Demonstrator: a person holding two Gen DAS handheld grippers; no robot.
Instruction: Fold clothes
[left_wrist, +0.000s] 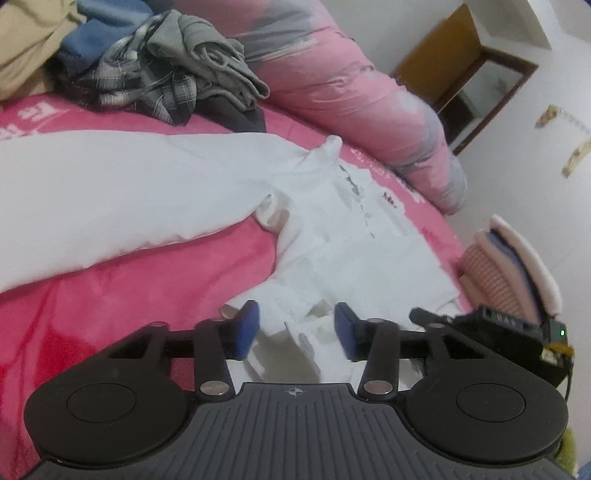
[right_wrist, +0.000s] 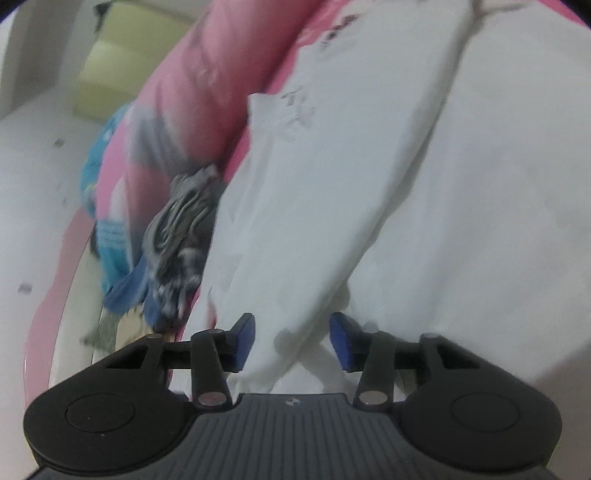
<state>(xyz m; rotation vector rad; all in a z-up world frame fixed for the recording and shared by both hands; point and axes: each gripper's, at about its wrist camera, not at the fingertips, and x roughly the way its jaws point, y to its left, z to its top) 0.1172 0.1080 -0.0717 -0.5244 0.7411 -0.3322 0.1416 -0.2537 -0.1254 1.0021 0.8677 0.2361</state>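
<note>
Two grippers work over one white garment (left_wrist: 332, 229) spread on the pink bedspread (left_wrist: 122, 280). Dark print on the garment is blurred and unreadable. Left gripper (left_wrist: 295, 328): jaws partly open, crumpled white fabric between them, pads apart from it. Right gripper (right_wrist: 291, 339): jaws partly open astride a white fold.
</note>
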